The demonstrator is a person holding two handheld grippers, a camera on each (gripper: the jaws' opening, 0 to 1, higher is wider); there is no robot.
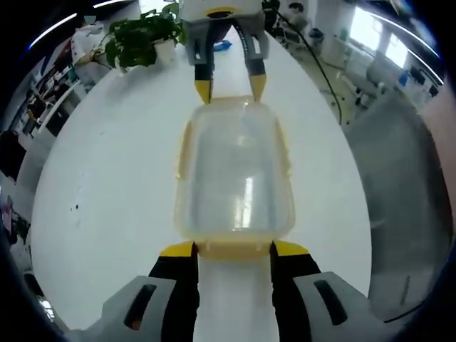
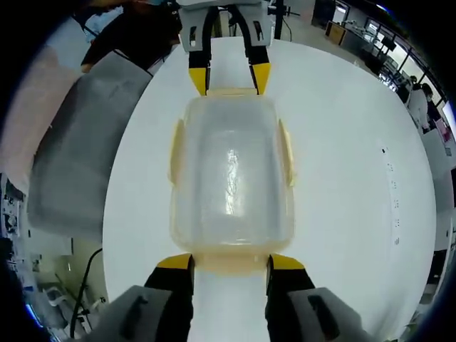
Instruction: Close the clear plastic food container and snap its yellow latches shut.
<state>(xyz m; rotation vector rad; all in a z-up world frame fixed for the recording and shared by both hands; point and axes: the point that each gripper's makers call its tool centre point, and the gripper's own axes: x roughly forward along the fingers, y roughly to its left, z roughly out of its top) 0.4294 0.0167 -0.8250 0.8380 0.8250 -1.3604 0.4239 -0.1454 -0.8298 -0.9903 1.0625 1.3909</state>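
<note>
A clear plastic food container [image 1: 235, 178] [image 2: 229, 178] with its lid on lies on the white table [image 1: 107, 185] [image 2: 342, 178], directly between the two grippers. Yellow side latches [image 1: 184, 149] [image 2: 287, 153] flare outward from its long edges. My left gripper [image 1: 234, 249] is open at the near end, its yellow tips flanking the end latch [image 1: 235, 251]. In the right gripper view it enters from the top [image 2: 229, 78]. My right gripper [image 2: 230, 262] is open at the opposite end, its tips either side of that end latch [image 2: 231, 262]. It also shows at the top of the left gripper view [image 1: 229, 89].
A potted green plant [image 1: 142, 39] stands at the table's far edge. A grey cushioned seat [image 1: 406, 214] [image 2: 78, 157] sits beside the table. A person in dark clothes [image 2: 135, 35] stands beyond the table edge. Office desks fill the background.
</note>
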